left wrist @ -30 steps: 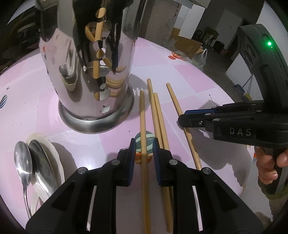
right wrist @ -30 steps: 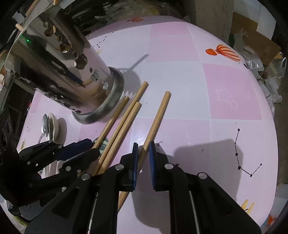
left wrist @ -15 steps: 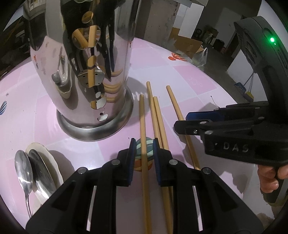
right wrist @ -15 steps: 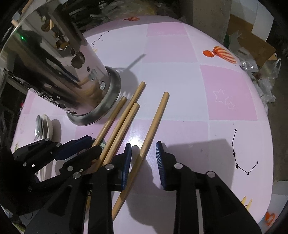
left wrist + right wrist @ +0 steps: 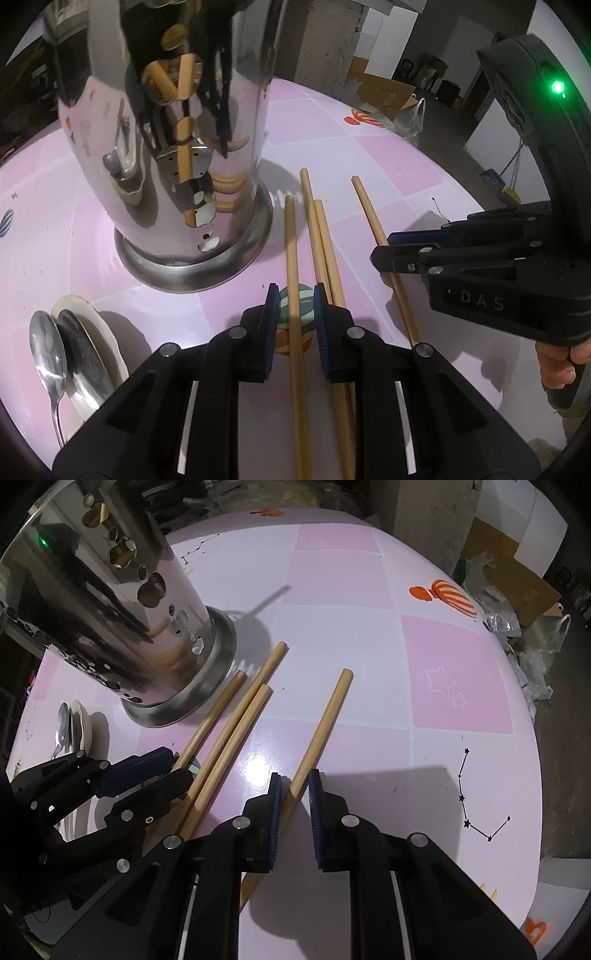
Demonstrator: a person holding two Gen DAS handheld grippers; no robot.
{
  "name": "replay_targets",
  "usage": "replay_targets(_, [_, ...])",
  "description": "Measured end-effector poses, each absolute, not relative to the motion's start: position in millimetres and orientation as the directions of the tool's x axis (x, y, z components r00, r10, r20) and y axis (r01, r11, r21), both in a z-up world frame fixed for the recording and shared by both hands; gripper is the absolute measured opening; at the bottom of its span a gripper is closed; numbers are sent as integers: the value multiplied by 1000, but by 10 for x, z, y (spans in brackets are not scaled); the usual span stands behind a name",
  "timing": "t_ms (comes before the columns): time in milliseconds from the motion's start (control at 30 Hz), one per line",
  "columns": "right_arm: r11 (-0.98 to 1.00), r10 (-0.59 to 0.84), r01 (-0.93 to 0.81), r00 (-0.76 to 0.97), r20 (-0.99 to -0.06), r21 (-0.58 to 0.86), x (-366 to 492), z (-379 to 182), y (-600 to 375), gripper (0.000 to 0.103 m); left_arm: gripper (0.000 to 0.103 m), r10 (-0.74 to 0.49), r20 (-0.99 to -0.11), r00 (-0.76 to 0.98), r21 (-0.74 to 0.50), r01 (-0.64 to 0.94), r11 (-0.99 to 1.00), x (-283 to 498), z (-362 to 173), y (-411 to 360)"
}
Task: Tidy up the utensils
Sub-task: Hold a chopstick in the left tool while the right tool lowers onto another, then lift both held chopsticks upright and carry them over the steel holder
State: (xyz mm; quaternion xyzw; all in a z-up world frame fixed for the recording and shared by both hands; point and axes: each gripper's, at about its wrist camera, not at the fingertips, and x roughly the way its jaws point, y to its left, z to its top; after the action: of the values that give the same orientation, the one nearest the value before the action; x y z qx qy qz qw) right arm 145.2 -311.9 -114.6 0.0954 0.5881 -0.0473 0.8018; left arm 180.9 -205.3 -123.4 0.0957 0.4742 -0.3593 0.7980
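Wooden chopstick (image 5: 320, 726) is sitting between right gripper (image 5: 294, 788) jaws closing again after briefly widening, while left gripper (image 5: 294, 304) is straddling another (image 5: 291, 266), unpinched.

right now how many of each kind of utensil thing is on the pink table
chopsticks lying on the table: 4
metal spoons: 2
steel utensil holder: 1
small white dish under the spoons: 1
total: 8
More chopsticks show through the holder's holes; those cannot be counted.
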Motion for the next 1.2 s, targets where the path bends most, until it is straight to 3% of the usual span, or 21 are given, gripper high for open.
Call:
replay_targets(200, [980, 31, 179, 308, -951, 90, 1463, -1153, -3117, 15, 11, -441, -831, 339, -103, 685, 721, 1757, -1230, -2127])
replay_targets(367, [977, 73, 167, 312, -947, 130, 1438, -1132, -3125, 14, 6, -448, -831, 328, -115, 688, 717, 1811, -1231, -2095])
replay_targets(667, [944, 191, 189, 349, -917, 269, 1385, -1139, -3312, 7, 5, -481, -824, 301, -165, 684, 711, 1852, -1229, -1980])
replay_targets(1200, [914, 216, 205, 483, -849, 349, 1245, -830, -3492, 7, 5, -576, -740, 347, -226, 678, 699, 1726, -906, -1703])
